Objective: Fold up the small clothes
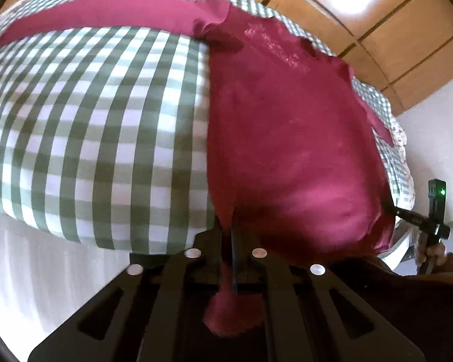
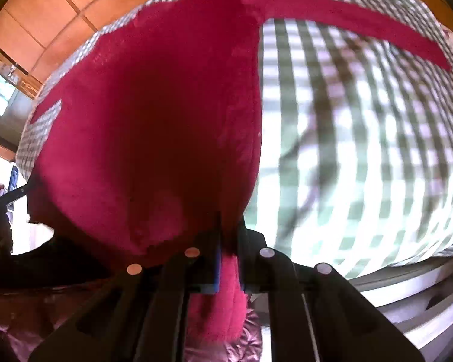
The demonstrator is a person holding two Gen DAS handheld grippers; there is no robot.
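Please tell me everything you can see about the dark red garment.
The garment is dark red, of soft matte cloth, with faint pale print near its top. It lies spread on the checked cloth, one long sleeve stretched flat to the side. Its near edge is lifted off the surface: the left gripper and the right gripper each pinch one corner, jaws closed on the fabric.
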